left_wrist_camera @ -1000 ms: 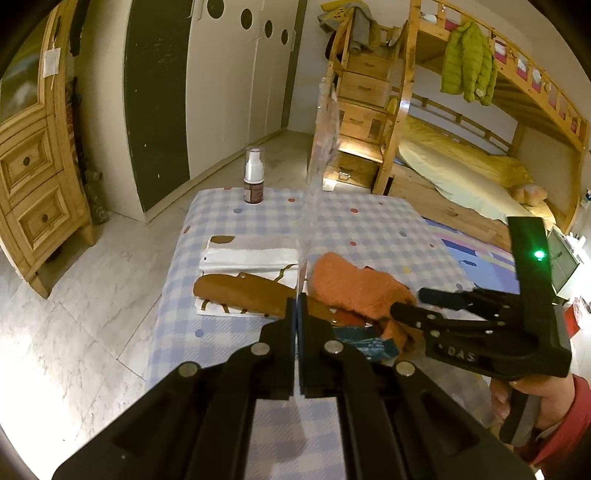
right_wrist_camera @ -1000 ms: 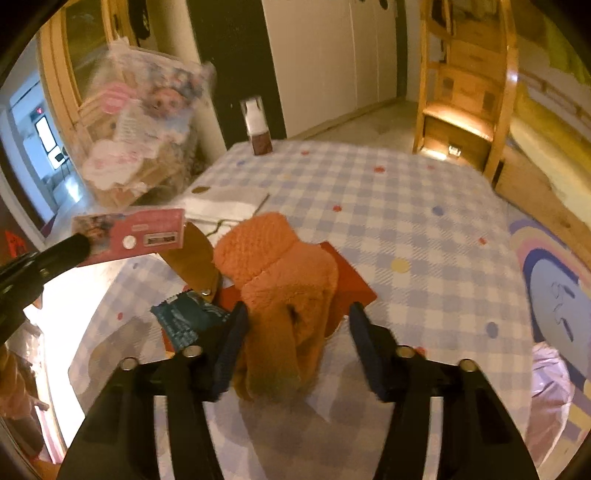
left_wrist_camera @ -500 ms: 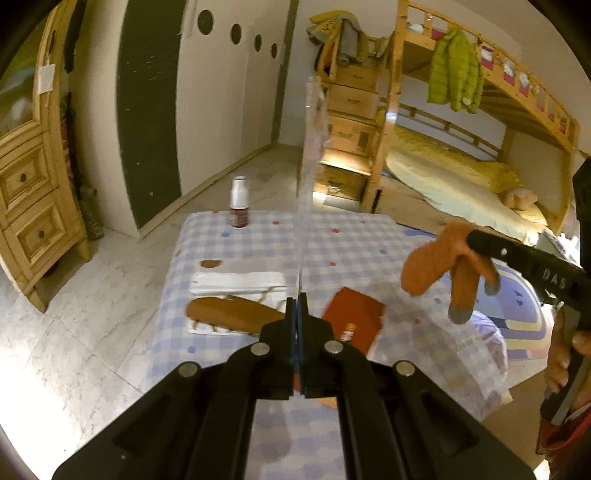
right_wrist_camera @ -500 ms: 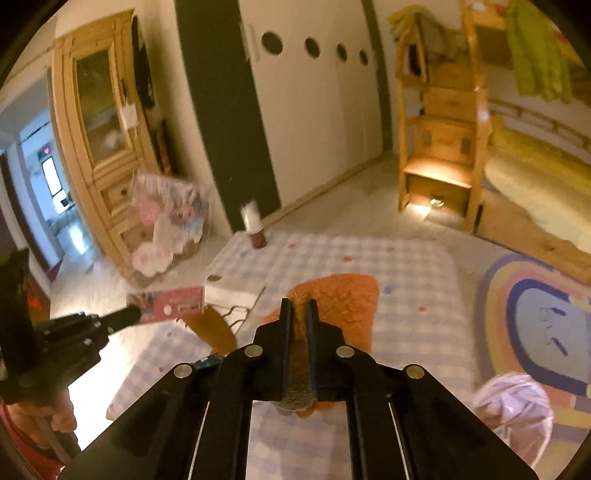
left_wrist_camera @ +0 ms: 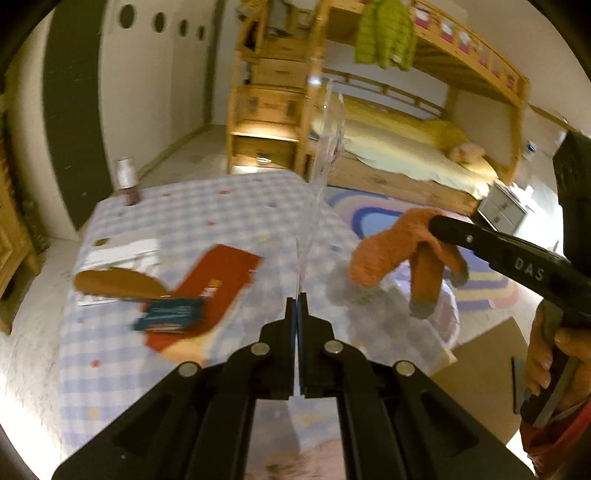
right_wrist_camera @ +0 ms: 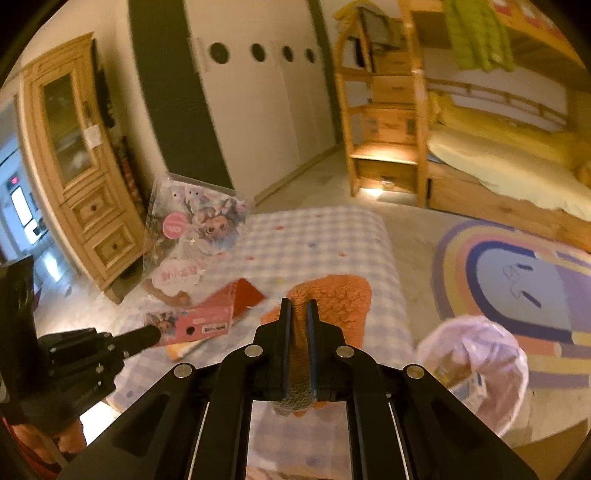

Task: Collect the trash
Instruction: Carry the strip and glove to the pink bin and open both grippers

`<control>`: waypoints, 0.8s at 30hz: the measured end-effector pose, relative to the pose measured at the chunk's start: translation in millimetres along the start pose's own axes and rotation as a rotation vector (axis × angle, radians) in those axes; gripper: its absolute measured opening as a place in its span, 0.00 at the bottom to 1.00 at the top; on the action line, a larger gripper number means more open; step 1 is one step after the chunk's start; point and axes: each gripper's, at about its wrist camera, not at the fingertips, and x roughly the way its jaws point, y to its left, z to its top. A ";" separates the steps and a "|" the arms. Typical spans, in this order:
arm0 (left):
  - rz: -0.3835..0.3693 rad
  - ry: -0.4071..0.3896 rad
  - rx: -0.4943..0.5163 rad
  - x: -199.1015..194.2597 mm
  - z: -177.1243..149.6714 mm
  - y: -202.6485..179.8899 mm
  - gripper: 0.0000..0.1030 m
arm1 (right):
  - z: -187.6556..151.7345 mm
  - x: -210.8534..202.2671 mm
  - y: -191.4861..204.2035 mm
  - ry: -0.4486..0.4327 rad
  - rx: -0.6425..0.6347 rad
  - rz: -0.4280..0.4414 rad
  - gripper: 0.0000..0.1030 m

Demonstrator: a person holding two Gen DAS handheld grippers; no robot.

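Bedroom, warm dim light. Pale marble floor [right_wrist_camera: 317, 177]. White wardrobe [right_wrist_camera: 258, 92] with round holes, dark panel [right_wrist_camera: 173, 85] beside. Pine cabinet [right_wrist_camera: 77, 158], glass door, drawers, at left. Pine bunk bed [left_wrist_camera: 424, 122] with drawer steps [left_wrist_camera: 269, 110], yellow bedding, green jacket [left_wrist_camera: 384, 33] on rail. Rainbow rug [right_wrist_camera: 517, 280] on floor.

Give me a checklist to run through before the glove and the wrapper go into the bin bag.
1. Right gripper jaws clamped on the glove: ok, its fabric sits between them.
2. Left gripper jaws shut on the wrapper: ok, the clear sheet stands up from them.
3. Glove clear of the table: ok, it hangs in the air.
4. Bag mouth open: ok, contents show inside.
5. Glove directly over the bag: cannot tell, it only appears in front of it from the left wrist.
6. Trash left on the table: not ok, red box and blue packet remain.
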 end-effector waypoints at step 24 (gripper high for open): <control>-0.197 0.190 0.280 149.9 25.3 -197.3 0.00 | -56.7 -68.9 -201.8 -0.040 0.313 -0.338 0.08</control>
